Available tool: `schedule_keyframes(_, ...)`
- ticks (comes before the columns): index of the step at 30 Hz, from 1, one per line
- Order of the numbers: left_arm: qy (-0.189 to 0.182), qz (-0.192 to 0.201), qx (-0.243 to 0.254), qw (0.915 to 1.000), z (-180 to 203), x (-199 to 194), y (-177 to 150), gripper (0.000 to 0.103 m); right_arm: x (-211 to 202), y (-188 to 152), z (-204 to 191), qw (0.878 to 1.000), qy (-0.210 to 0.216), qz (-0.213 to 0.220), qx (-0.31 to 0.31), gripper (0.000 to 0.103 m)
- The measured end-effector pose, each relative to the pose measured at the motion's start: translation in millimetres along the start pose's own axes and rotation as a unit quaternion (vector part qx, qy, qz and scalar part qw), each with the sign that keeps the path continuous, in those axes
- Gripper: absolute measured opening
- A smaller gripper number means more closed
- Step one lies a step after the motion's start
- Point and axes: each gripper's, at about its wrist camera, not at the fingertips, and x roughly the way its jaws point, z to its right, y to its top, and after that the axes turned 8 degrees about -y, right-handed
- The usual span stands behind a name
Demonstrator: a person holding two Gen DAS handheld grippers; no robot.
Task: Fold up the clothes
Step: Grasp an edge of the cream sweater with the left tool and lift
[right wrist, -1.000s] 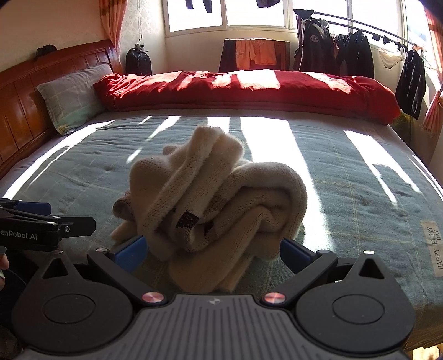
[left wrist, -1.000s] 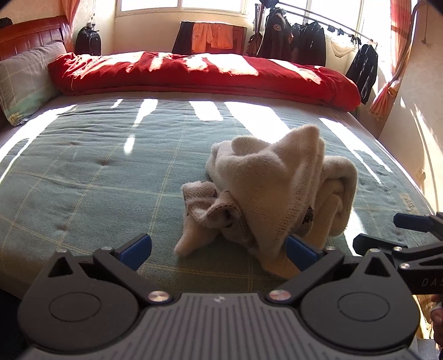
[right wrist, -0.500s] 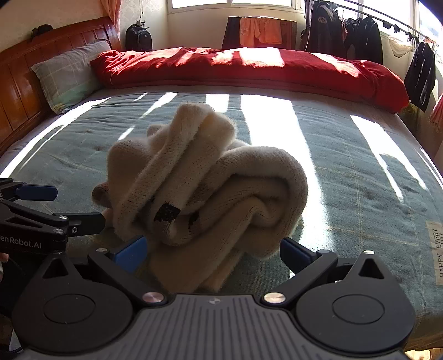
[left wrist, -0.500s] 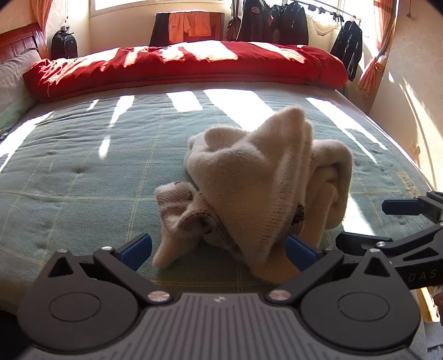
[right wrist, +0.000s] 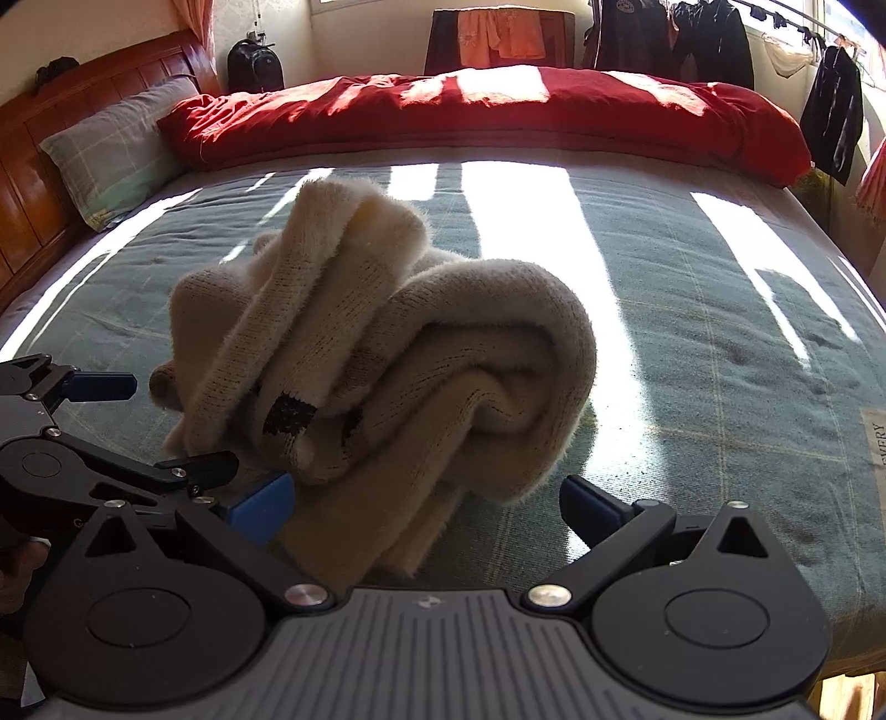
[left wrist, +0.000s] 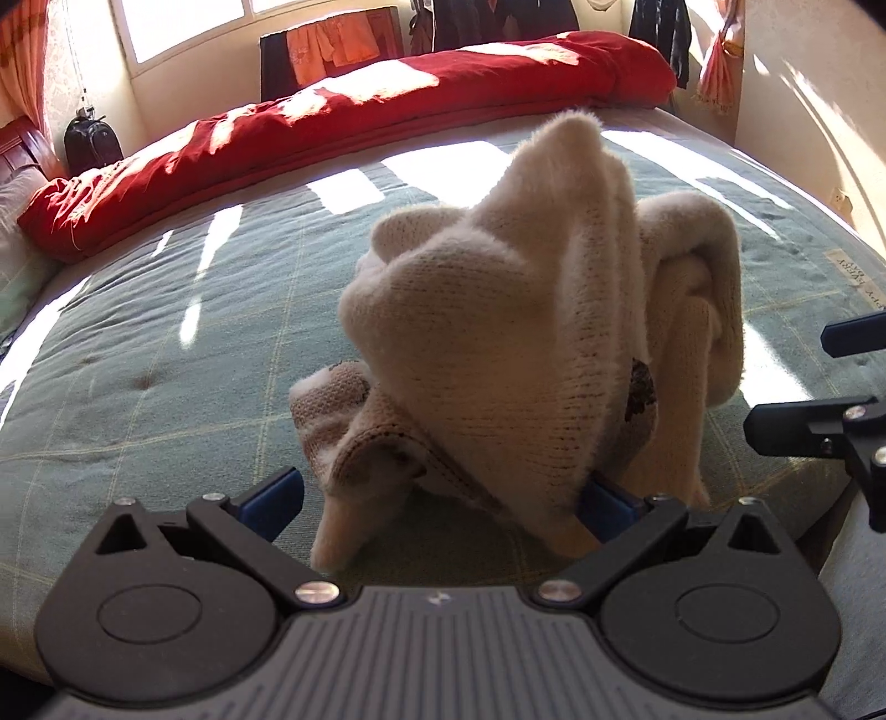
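A cream knit sweater (left wrist: 509, 332) lies crumpled in a tall heap on the green checked bedspread (left wrist: 166, 343). My left gripper (left wrist: 437, 504) is open at the heap's near left side, and a loose hem hangs down between its blue pads, draping over the right one. In the right wrist view the same sweater (right wrist: 398, 354) fills the middle, and my right gripper (right wrist: 423, 509) is open with a thick fold lying between its pads. Each gripper shows in the other's view: the right gripper (left wrist: 814, 382) and the left gripper (right wrist: 160, 426), both with jaws apart.
A rolled red duvet (right wrist: 487, 111) lies along the far side of the bed. A pillow (right wrist: 111, 149) and wooden headboard (right wrist: 33, 183) are at the left. Dark clothes (right wrist: 670, 39) hang by the window. The bed's edge and a wall (left wrist: 803, 111) are on the right.
Both grippers have moved in close to the sweater, which now looms larger and reaches between their pads. The left view has tilted. The sweater itself keeps its shape.
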Motion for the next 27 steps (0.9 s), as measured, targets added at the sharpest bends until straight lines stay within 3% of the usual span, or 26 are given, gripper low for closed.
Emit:
schedule_keyframes(17,0.027,0.047,0.031,0.9980,-55,5,43,0.103,22,14,-11,0.999,0.020,-0.010,-0.031,0.103)
schedule_keyframes(27,0.061,0.057,0.043,0.9956,-83,27,71,0.103,24,42,-8,0.993,0.001,0.062,-0.101,0.103)
